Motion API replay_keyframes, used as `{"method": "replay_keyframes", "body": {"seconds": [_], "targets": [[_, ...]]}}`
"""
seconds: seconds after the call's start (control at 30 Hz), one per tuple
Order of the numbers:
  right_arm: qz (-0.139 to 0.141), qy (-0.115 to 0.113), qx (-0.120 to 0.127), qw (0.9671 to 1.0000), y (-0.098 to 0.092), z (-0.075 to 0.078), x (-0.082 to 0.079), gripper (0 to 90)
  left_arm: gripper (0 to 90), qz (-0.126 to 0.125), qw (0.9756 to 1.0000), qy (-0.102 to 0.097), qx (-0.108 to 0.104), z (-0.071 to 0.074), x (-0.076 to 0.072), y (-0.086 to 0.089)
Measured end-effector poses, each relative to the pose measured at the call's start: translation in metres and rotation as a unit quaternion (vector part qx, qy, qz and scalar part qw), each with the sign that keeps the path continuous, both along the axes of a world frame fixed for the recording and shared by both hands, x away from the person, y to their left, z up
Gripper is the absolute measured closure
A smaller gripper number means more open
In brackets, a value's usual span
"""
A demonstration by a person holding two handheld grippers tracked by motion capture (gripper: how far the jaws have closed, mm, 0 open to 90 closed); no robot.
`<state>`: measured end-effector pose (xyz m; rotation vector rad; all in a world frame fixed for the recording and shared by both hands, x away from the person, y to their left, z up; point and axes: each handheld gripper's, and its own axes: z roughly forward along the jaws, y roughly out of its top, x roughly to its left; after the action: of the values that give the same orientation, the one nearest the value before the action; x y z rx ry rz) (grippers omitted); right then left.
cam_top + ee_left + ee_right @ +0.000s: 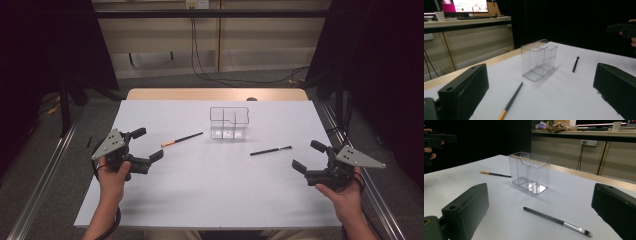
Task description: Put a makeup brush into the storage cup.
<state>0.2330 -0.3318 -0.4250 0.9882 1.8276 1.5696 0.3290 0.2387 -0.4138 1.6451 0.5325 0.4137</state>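
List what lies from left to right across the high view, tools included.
Left tool → black pencil with an orange end → clear plastic compartment box → black pen with a silver band → right tool.

Lab, black curtains (40, 45), monitor (464, 5), desk (466, 21)

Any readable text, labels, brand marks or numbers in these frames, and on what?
No text can be read.
Monitor in the left gripper view: pink and white screen with lines of content, too blurred to read.
Pencil with the orange end, dark pen, clear organizer box: no legible marking.
Left gripper and right gripper: no label seen.
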Motion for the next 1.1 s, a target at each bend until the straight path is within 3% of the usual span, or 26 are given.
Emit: {"method": "replay_keyframes", "body": {"seconds": [0.27, 0.7, 1.1], "targets": [[0.001, 0.001, 0.000, 1.0000, 0.000, 0.000, -0.001, 0.7, 0.0, 0.010, 0.9999, -0.006, 0.006, 0.000, 0.017, -0.007], [0.002, 0.002, 0.000, 1.0000, -0.001, -0.001, -0.002, 0.7, 0.0, 0.004, 1.0000, -0.002, 0.004, -0.001, 0.035, -0.020], [0.006, 0.001, -0.002, 1.0000, 0.000, -0.002, -0.002, 0.8, 0.0, -0.004, 0.9999, 0.004, 0.015, -0.007, 0.056, -0.035]]}}
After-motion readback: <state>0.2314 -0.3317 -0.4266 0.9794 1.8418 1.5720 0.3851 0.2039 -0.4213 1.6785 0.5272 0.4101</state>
